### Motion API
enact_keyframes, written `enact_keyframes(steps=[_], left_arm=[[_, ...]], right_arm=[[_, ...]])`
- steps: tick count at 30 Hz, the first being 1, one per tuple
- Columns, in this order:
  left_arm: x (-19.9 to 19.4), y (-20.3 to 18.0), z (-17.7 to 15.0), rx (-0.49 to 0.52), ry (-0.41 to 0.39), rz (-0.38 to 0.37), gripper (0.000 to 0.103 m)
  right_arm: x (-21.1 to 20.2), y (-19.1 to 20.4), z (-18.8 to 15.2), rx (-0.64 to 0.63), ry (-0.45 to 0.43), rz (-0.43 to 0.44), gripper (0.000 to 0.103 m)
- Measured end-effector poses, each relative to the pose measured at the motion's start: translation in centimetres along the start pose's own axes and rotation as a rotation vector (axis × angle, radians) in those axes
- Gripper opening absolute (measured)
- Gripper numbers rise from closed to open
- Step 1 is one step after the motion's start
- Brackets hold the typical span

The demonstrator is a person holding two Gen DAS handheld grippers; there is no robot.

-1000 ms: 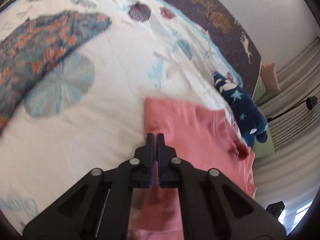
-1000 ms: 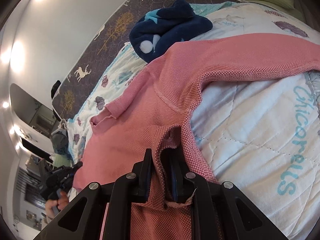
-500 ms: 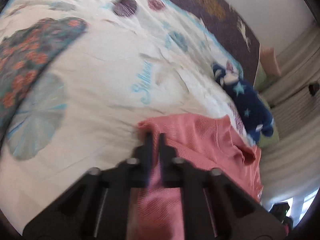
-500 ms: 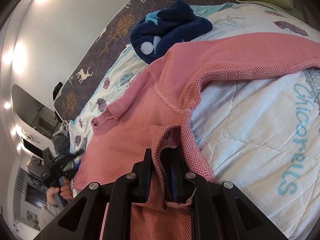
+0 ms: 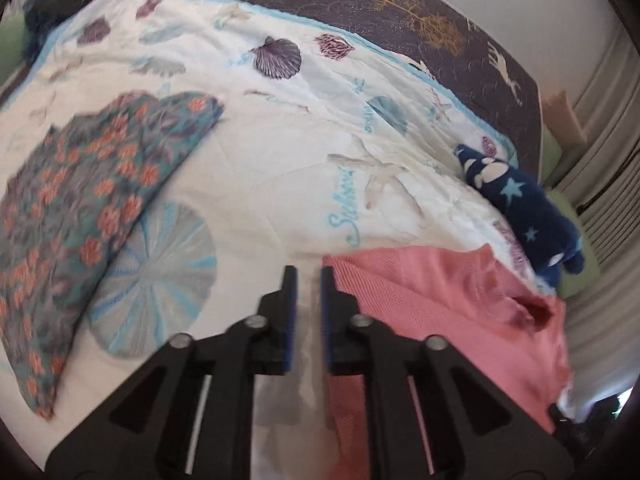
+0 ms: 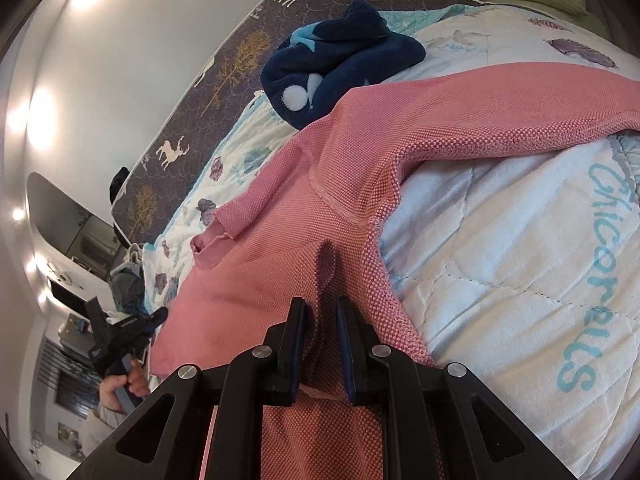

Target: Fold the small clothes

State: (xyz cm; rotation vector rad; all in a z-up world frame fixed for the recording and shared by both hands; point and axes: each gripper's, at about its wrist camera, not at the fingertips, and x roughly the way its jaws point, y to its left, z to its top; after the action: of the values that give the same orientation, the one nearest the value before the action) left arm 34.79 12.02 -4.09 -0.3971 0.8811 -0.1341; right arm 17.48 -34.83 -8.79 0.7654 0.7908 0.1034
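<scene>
A pink knit sweater [image 6: 304,208] lies spread on the white seashell quilt [image 6: 520,240]; it also shows in the left wrist view [image 5: 432,296]. My left gripper [image 5: 305,276] is open and empty, just left of the sweater's edge, over bare quilt. My right gripper [image 6: 320,308] is open, its jaws slightly apart over a raised fold of the sweater, not clamping it. The left gripper [image 6: 120,332] also shows far left in the right wrist view, held in a hand.
A folded floral teal-and-orange garment [image 5: 88,200] lies at the left on the quilt. A navy star-patterned fleece item [image 5: 524,216] lies at the far side, also in the right wrist view [image 6: 340,64]. A dark deer-print mattress edge [image 5: 420,12] borders the quilt.
Both grippers have opened and let go of the pink sweater. The left gripper has drawn off to the left of the sweater's edge; the sweater now lies flatter.
</scene>
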Motion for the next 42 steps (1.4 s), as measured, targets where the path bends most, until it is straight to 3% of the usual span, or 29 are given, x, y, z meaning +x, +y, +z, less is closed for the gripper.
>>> enact_keyframes(steps=[1, 3, 5, 7, 10, 11, 13, 15, 17, 20, 21, 22, 23, 24, 27, 31, 33, 37, 39, 42], left_arm=[[-0.8, 0.0, -0.3, 0.004, -0.009, -0.003, 0.028], [-2.5, -0.1, -0.9, 0.028, -0.042, 0.005, 0.03], [-3.5, -0.4, -1.4, 0.033, -0.049, -0.064, 0.03], [-4.5, -1.4, -2.6, 0.048, -0.026, -0.182, 0.03], [-3.6, -3.2, -4.8, 0.102, 0.053, -0.294, 0.031], [-2.7, -3.7, -5.6, 0.122, 0.088, -0.278, 0.032], [0.1, -4.3, -7.2, 0.173, 0.148, -0.159, 0.028], [-0.2, -4.7, -7.8, 0.196, 0.093, -0.134, 0.028], [-1.3, -5.6, -7.5, 0.134, 0.115, -0.105, 0.03], [-3.0, -8.3, -7.5, 0.146, 0.144, -0.223, 0.037], [-3.7, -10.0, -7.8, 0.198, 0.14, -0.24, 0.048], [-4.1, -11.4, -8.1, 0.241, 0.134, -0.247, 0.056], [-4.3, -12.8, -8.5, 0.288, 0.126, -0.257, 0.058], [-4.2, -14.4, -9.0, 0.335, 0.122, -0.267, 0.06], [-2.0, -18.3, -9.7, 0.411, 0.156, -0.245, 0.06], [2.9, -21.8, -8.8, 0.394, 0.27, -0.285, 0.06], [6.0, -23.7, -8.0, 0.395, 0.304, -0.25, 0.06], [9.4, -26.5, -5.4, 0.41, 0.231, -0.111, 0.059], [9.5, -28.0, -3.6, 0.423, 0.156, -0.042, 0.058], [7.9, -28.5, -2.4, 0.437, 0.07, -0.046, 0.058]], right_arm=[[0.0, 0.0, 0.0, -0.001, -0.002, 0.0, 0.015], [-0.1, 0.1, 0.0, -0.002, -0.003, 0.001, 0.015], [-0.2, 0.0, 0.0, 0.002, -0.005, 0.006, 0.016], [-0.3, 0.0, 0.1, 0.009, -0.007, 0.013, 0.016], [-0.7, 0.2, 0.1, 0.004, -0.014, 0.009, 0.016], [-0.8, 0.4, 0.0, -0.007, -0.015, 0.005, 0.016], [-1.0, 0.7, -0.2, -0.025, -0.011, -0.001, 0.016], [-1.2, 1.0, -0.3, -0.043, -0.008, -0.021, 0.016], [-1.8, 1.4, -0.3, -0.067, 0.0, -0.07, 0.02], [-2.9, 0.9, 0.7, -0.083, 0.011, -0.085, 0.027], [-3.5, 0.3, 1.2, -0.066, 0.002, -0.083, 0.03], [-4.5, -0.7, 2.0, -0.027, -0.022, -0.083, 0.04], [-5.1, -1.4, 2.5, 0.003, -0.044, -0.098, 0.06], [-6.3, -2.9, 3.2, 0.061, -0.091, -0.134, 0.072], [-8.9, -6.4, 4.2, 0.179, -0.158, -0.179, 0.073], [-11.2, -9.7, 4.3, 0.231, -0.183, -0.213, 0.073], [-11.6, -10.7, 4.1, 0.237, -0.183, -0.229, 0.073], [-11.8, -12.7, 4.4, 0.268, -0.188, -0.243, 0.074], [-11.9, -14.0, 5.6, 0.295, -0.195, -0.256, 0.074], [-12.1, -16.3, 7.7, 0.352, -0.213, -0.299, 0.074]])
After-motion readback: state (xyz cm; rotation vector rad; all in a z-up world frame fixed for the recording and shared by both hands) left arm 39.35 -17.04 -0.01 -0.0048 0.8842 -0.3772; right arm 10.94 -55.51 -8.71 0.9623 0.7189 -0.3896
